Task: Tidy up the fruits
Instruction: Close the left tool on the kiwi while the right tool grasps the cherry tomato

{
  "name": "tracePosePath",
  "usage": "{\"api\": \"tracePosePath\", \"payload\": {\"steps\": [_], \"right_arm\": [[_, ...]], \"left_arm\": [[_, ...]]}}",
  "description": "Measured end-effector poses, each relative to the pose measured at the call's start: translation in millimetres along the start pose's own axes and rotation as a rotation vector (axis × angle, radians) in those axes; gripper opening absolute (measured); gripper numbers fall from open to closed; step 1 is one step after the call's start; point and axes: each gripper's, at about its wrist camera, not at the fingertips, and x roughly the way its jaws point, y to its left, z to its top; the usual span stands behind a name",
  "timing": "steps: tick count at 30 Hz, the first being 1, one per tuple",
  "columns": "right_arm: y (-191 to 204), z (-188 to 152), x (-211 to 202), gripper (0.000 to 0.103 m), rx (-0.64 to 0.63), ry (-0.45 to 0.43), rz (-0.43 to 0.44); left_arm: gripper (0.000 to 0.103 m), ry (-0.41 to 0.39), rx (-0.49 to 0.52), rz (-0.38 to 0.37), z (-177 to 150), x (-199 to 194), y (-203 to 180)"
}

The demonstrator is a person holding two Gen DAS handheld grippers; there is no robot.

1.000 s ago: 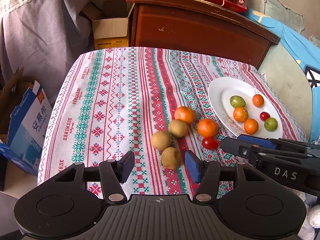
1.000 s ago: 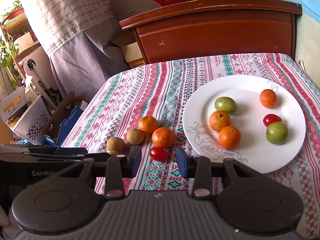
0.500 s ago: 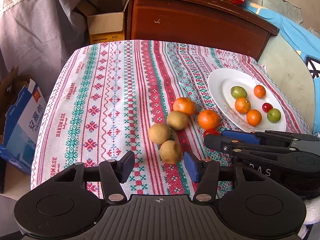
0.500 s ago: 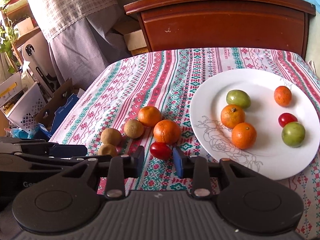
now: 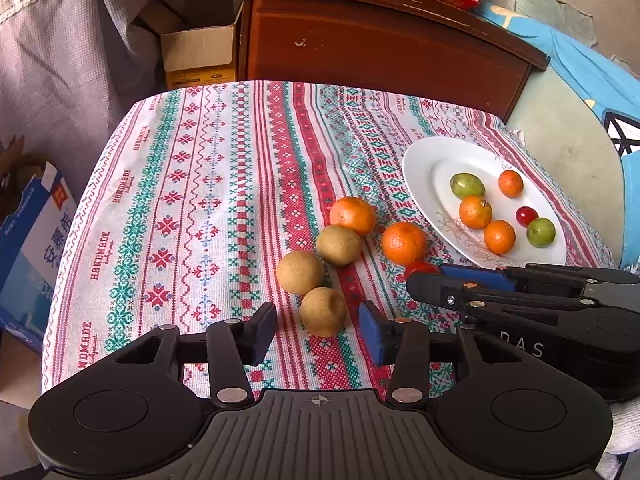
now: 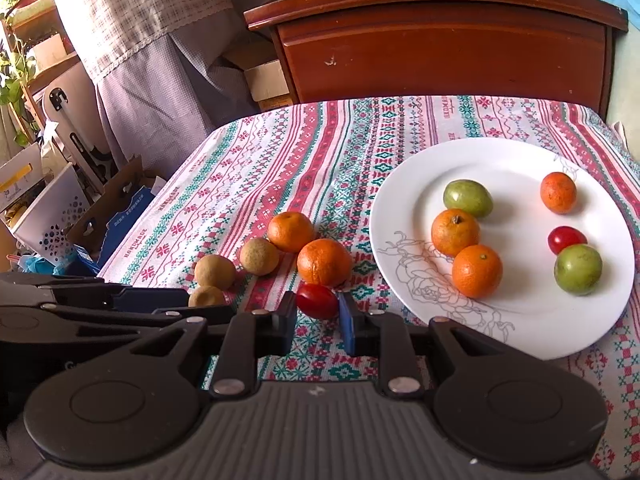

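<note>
My right gripper [image 6: 317, 314] has closed in around a red cherry tomato [image 6: 317, 301] on the cloth; both pads sit at its sides. My left gripper [image 5: 318, 330] is open, with a brown fruit [image 5: 323, 311] between its fingers. Two more brown fruits [image 5: 299, 272] [image 5: 339, 245] and two oranges [image 5: 353, 215] [image 5: 404, 242] lie beside it. A white plate [image 6: 416, 168] holds three oranges, two green fruits and a red tomato [image 6: 566, 239]. In the left wrist view the right gripper [image 5: 428, 276] covers most of the tomato.
The table wears a patterned cloth [image 5: 208, 184]. A wooden cabinet [image 5: 376, 44] stands behind it, with cardboard boxes [image 5: 200, 56] to its left. A blue carton [image 5: 32, 236] stands off the table's left edge.
My right gripper has moved forward around the cherry tomato and narrowed onto it. My left gripper has advanced so the nearest brown fruit sits between its fingers.
</note>
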Motion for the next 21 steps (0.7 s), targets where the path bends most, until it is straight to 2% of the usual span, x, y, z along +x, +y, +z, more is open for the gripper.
{"api": "tracePosePath", "payload": {"steps": [8,12,21], "right_arm": [[-3.0,-2.7,-1.7,0.023,0.006,0.008,-0.001],[-3.4,-3.9,-0.5,0.023,0.01,0.013,-0.002],[-2.2,-3.5,-3.1,0.023,0.01,0.009,0.004]], "left_arm": [[0.035,-0.015,0.027,0.015,-1.1,3.8,-4.9],[0.024,-0.025,0.035,0.02,-1.4,5.0,-5.9],[0.022,-0.033,0.014,0.011,-0.8,1.5,-5.3]]}}
